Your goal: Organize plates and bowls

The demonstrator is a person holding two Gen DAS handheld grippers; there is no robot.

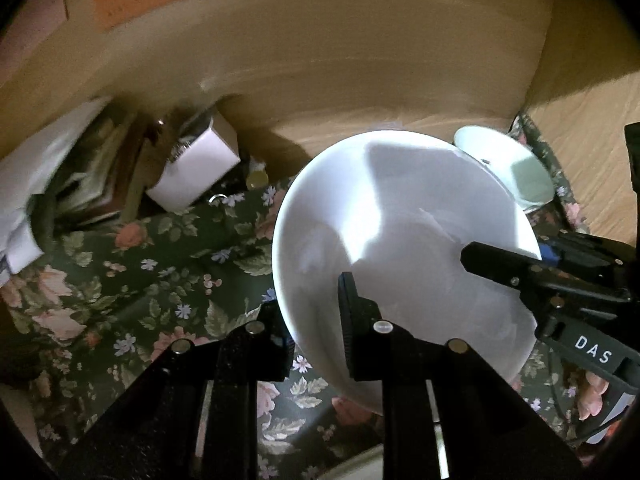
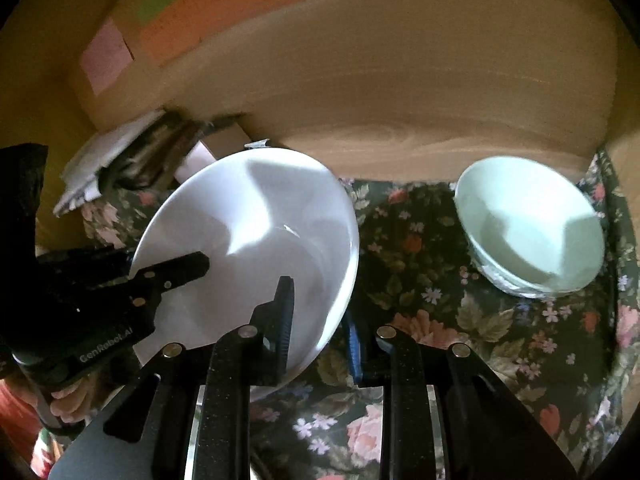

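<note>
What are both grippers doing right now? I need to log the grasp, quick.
Left gripper: shut on the white plate, clamping its rim.
Right gripper: shut on the same white plate, at another part of its rim.

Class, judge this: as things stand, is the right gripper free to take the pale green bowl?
Probably not: the right gripper is clamped on the white bowl's rim. The floral cloth toward the pale green bowl lies bare.
</note>
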